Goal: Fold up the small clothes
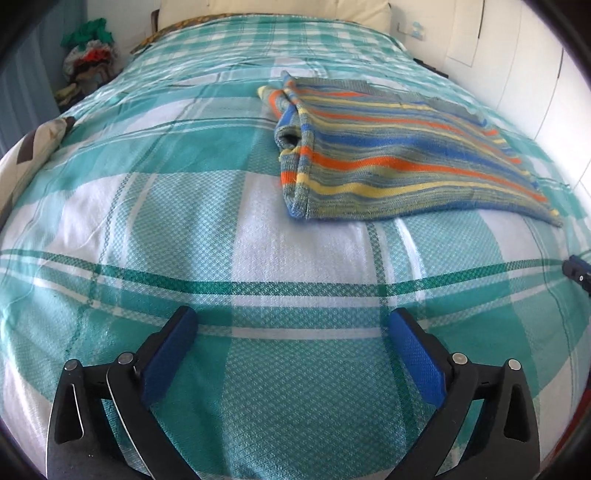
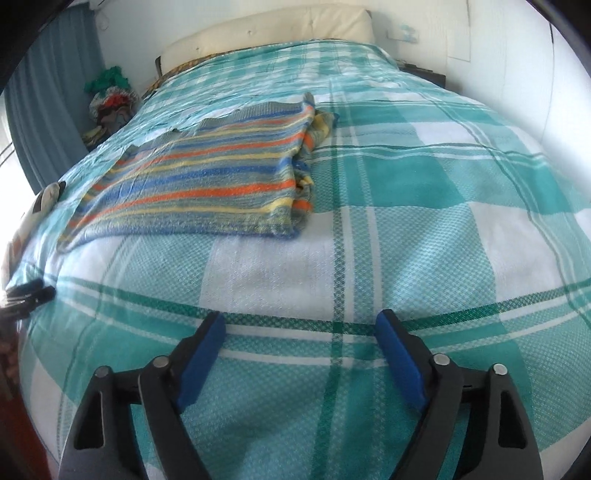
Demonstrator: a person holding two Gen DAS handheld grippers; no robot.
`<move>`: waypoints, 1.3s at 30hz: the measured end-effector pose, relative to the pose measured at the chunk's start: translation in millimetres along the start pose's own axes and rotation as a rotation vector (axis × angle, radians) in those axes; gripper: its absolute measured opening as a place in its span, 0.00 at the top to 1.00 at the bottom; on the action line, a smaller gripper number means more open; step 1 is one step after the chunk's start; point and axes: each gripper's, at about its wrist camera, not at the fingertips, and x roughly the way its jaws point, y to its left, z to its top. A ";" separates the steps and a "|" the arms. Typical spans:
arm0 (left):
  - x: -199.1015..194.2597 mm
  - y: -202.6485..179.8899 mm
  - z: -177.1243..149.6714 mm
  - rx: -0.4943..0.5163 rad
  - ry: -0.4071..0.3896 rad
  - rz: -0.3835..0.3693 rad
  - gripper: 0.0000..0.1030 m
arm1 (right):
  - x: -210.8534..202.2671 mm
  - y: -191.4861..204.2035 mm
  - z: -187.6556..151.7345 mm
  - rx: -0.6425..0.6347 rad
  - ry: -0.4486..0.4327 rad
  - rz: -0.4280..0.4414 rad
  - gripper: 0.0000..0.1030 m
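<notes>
A: What is seen of the left tongs [image 1: 291,325]?

B: They are held spread wide above the bed [image 1: 258,240], with nothing between the blue pads [image 1: 168,354]. Only the teal and white checked bedspread [image 1: 303,387] is seen in the gap.

A: And the right tongs [image 2: 300,326]?

B: They are likewise spread apart, a little less widely, and nothing is pinched. The same checked bedspread [image 2: 280,406] is seen between their blue pads [image 2: 201,358].

A: Where is the garment to be found?

B: A striped knitted garment [image 1: 399,162], banded in grey-green, orange, blue and yellow, is laid flat on the bed, folded. In the left wrist view it is seen ahead and to the right, well apart from the tongs. In the right wrist view the striped knitted garment [image 2: 207,184] is seen ahead and to the left. It is touched by neither pair of tongs.

A: How is its edge arranged?

B: At one side the cloth is doubled over, and a layered, slightly bunched fold [image 1: 291,125] is shown there.

A: What else is noted?

B: A cream headboard cushion [image 2: 273,29] is seen at the far end of the bed. A heap of mixed clothes [image 1: 90,59] is piled beside the bed near a blue curtain [image 2: 48,110]. A patterned pillow [image 1: 29,151] is lying at the bed's left edge.
</notes>
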 end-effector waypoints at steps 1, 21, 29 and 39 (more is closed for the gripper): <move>-0.4 -0.2 -0.2 -0.001 0.001 -0.003 0.01 | 1.1 0.7 -2.8 -0.001 -0.002 0.001 0.16; 1.2 -5.6 -2.0 0.021 -0.005 0.023 0.01 | 2.3 -0.1 -4.8 0.003 -0.018 0.013 0.15; 1.0 -5.2 -2.9 0.021 -0.011 0.024 0.01 | 2.3 0.8 -5.9 0.001 -0.016 0.011 0.14; 0.4 -6.1 -3.5 0.023 -0.017 0.032 0.01 | 3.2 3.2 -7.2 -0.003 -0.011 0.013 0.13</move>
